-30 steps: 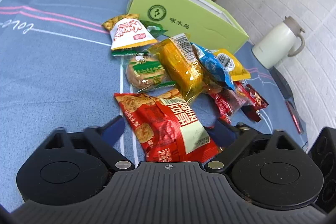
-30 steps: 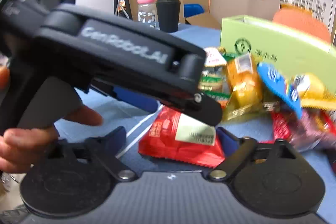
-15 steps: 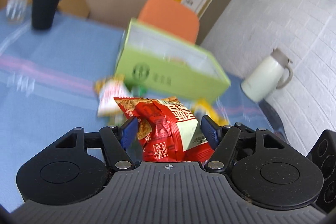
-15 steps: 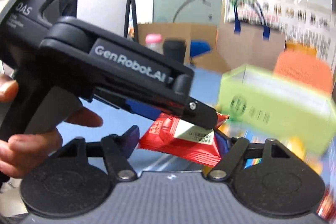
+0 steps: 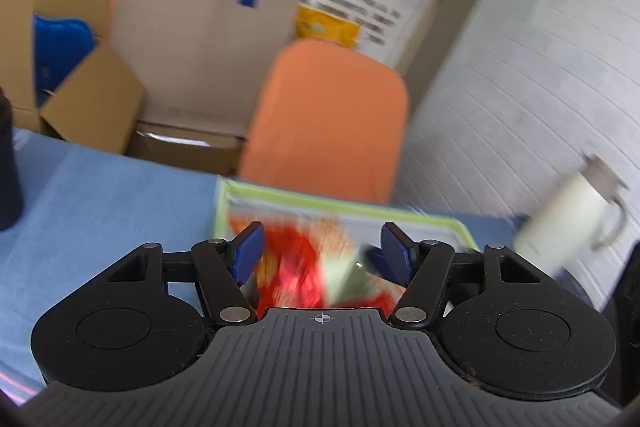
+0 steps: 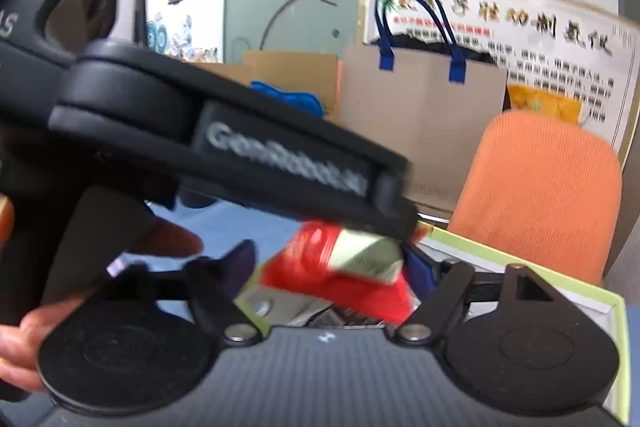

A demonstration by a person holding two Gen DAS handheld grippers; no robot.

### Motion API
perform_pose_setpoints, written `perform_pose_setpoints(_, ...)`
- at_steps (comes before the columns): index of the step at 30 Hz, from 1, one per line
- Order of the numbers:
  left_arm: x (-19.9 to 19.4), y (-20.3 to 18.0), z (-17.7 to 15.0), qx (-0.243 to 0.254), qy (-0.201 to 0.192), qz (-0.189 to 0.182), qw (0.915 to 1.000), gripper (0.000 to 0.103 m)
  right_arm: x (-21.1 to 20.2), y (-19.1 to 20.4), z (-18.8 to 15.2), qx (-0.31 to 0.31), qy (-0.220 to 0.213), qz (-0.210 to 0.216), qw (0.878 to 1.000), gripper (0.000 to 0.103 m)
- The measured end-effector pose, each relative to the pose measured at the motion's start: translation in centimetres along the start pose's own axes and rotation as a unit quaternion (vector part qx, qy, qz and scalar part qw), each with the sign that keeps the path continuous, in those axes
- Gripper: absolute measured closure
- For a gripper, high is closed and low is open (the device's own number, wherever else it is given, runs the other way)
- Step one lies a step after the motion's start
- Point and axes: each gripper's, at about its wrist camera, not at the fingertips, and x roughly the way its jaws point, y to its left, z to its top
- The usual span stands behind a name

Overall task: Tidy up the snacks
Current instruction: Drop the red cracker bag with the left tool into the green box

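My left gripper (image 5: 322, 251) is over the open green box (image 5: 344, 205). Its blue pads stand wide apart, and the red snack packet (image 5: 304, 267) shows blurred between them and below, over the box. In the right wrist view the left gripper's body (image 6: 224, 151) fills the left side, with the red packet (image 6: 344, 275) just under its tip, above the green box (image 6: 560, 287). My right gripper (image 6: 332, 267) is open and holds nothing, close beside the left one.
A white thermos jug (image 5: 568, 227) stands right of the box on the blue tablecloth (image 5: 100, 195). An orange chair (image 5: 328, 119), a paper bag (image 5: 200, 43) and cardboard boxes (image 5: 88, 107) stand behind the table. A dark cup (image 5: 8, 167) is at far left.
My left gripper lifted the red packet off the pile, carried it over the green box, and its jaws have spread wider. The right gripper rose alongside.
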Motion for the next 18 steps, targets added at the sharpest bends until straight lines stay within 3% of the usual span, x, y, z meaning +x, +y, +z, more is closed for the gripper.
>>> perform_pose_setpoints(1, -0.4, 0.3, 0.1, -0.003, -0.004, 0.006, 1.0000, 0.036, -0.2, -0.1, 0.0, 0.005, -0.001, -0.002, 1.000, 0.012)
perform_pose_setpoints(4, -3.4, 0.9, -0.7, -0.011, -0.040, -0.009, 0.9991, 0.021, -2.6, -0.2, -0.3, -0.002, -0.029, -0.006, 1.000, 0.010)
perform_pose_setpoints(10, -9.0, -0.1, -4.9, -0.007, -0.057, -0.029, 0.9980, 0.015, -9.0, 0.4, -3.2, 0.015, -0.058, -0.009, 0.998, 0.010)
perform_pose_setpoints(18, -13.9, -1.9, -12.2, -0.032, -0.004, -0.068, 0.9972, 0.020, -18.1, 1.7, -9.4, 0.049, -0.048, -0.022, 0.997, 0.010)
